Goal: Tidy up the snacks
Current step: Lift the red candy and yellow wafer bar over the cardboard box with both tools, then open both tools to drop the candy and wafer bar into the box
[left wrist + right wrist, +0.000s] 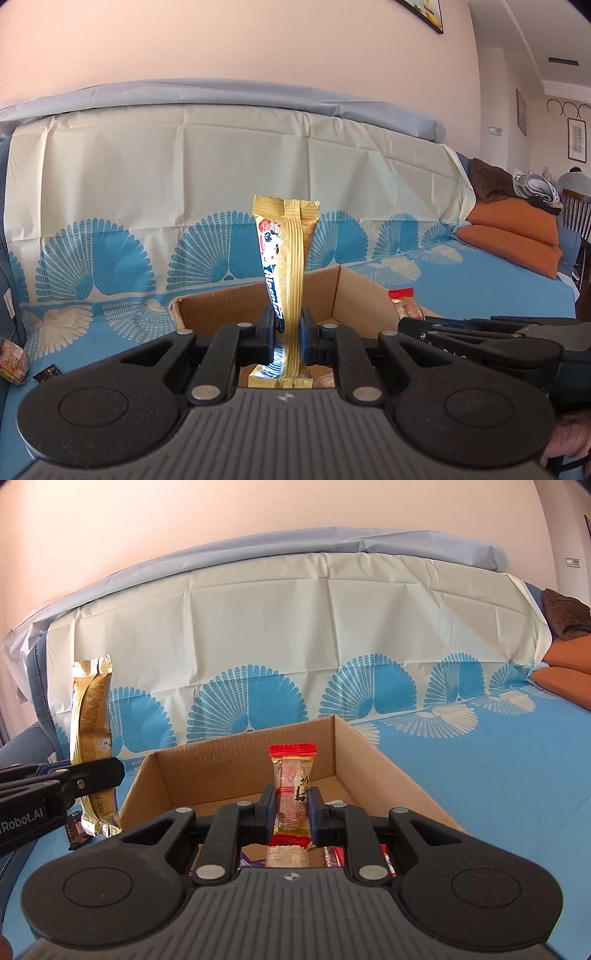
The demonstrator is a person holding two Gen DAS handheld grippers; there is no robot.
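1. Left wrist view: your left gripper (287, 334) is clenched on the gold snack bar (284, 266), which stands upright between the pads, its long axis vertical and its lower end hanging just above the near edge of the cardboard box (218, 306).
2. Right wrist view: your right gripper (291, 812) is clamped on the red-ended candy (293, 790), also held upright, with its long axis vertical, directly over the open interior of the box (373, 753).
3. Relative to the box, the candy sits above the near middle, while the gold bar (94, 738) hangs outside the box's left wall, over the cloth. Your right hand is therefore the nearer one to a drop point; your left hand must, by this reading, still travel rightward across the left wall before releasing.
4. Several wrapped snacks (288, 856) already lie on the box floor beneath the right gripper; exactly how many cannot be told, as the gripper body hides them.
5. Left of the box, a small dark wrapper (75, 829) lies loose on the cloth, just beside the lower end of the gold bar.
6. The box rests on a blue cloth (480, 775) printed with pale fan motifs, which rises behind the box over a sofa back (147, 166).
7. Right of the box, well apart, orange cushions (517, 236) are stacked; beyond the box the wall (221, 44) is plain and pale pink.
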